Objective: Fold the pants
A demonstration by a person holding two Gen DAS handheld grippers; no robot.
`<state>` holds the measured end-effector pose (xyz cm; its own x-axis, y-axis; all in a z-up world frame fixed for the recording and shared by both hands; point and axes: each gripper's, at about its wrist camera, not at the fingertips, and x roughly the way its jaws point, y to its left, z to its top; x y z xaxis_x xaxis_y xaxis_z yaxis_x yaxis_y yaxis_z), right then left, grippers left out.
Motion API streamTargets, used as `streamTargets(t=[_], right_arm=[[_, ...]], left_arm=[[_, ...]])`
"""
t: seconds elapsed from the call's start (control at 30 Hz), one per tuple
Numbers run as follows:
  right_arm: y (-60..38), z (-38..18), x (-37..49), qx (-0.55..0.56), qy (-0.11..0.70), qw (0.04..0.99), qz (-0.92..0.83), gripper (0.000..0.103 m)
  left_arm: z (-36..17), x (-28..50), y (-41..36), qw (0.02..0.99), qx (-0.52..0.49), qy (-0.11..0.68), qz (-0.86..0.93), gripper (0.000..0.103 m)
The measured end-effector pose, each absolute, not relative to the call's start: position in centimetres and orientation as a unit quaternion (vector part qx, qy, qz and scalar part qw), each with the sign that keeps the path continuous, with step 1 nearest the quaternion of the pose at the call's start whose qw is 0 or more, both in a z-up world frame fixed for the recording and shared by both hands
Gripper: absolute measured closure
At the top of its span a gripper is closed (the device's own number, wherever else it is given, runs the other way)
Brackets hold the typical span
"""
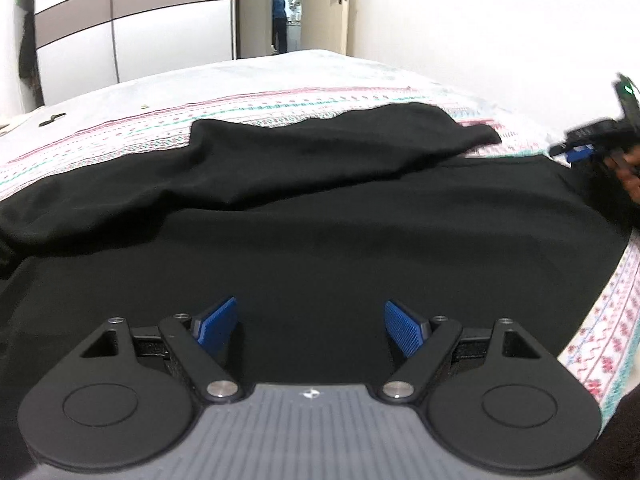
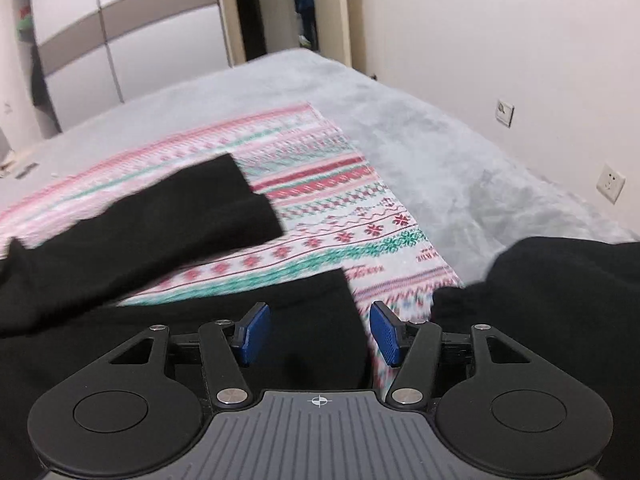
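Black pants lie spread on a patterned blanket on the bed. One leg lies across the far side, the other nearer me. My left gripper is open and empty just above the near leg. The right gripper shows at the far right of the left wrist view, by the near leg's end. In the right wrist view, my right gripper is open, its jaws either side of the near leg's hem corner. The far leg's end lies beyond.
The patterned blanket lies on a grey bedspread. A dark cloth mass sits at the right. A wall with sockets runs along the right. A wardrobe and open doorway stand beyond the bed.
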<state>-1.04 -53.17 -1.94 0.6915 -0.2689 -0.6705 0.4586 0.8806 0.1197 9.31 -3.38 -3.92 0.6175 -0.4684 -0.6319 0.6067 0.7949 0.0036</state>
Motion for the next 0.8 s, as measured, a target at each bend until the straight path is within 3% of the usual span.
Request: streamTargets(t=[0.13,0.17,0.27,0.4,0.47,0.63,0.77,0.8], right_arm=[[-54.4,-3.8,1.0,0.151,0.339,0.908,-0.195,0.064],[-54.4,-4.0,1.2,0.145,0.338,0.910,-0.190,0.076],[-53.6,-4.0,1.4,0.105,0.334,0.922,-0.166,0.093],[-53.5,-3.4,1.6,0.070,0.311,0.927,-0.199,0.094],[-54.0,-4.3,2.5,0.072,0.335,0.917,-0.206,0.092],[-54.0,-3.5,2.5,0.077,0.331,0.911,-0.232,0.074],[-54.4,-1.4,2.4,0.102,0.314,0.921,-0.207,0.047],[-54.6,-1.0,2.7,0.117,0.312,0.921,-0.202,0.046]], left_arm=[[-4.7,9.4,-3.9,0.890,0.117,0.314,-0.309,0.000],[-4.7,9.4,-3.9,0.890,0.118,0.313,-0.310,0.000],[-4.7,9.3,-3.8,0.888,0.119,0.314,-0.314,0.000],[-4.9,9.4,-3.9,0.886,0.121,0.315,-0.319,0.000],[-5.0,9.4,-3.9,0.885,0.122,0.317,-0.320,0.000],[-4.4,9.5,-3.5,0.881,0.122,0.328,-0.320,0.000],[-2.5,10.7,-3.3,0.883,0.138,0.325,-0.309,0.000],[-1.7,11.5,-3.6,0.883,0.144,0.323,-0.309,0.000]])
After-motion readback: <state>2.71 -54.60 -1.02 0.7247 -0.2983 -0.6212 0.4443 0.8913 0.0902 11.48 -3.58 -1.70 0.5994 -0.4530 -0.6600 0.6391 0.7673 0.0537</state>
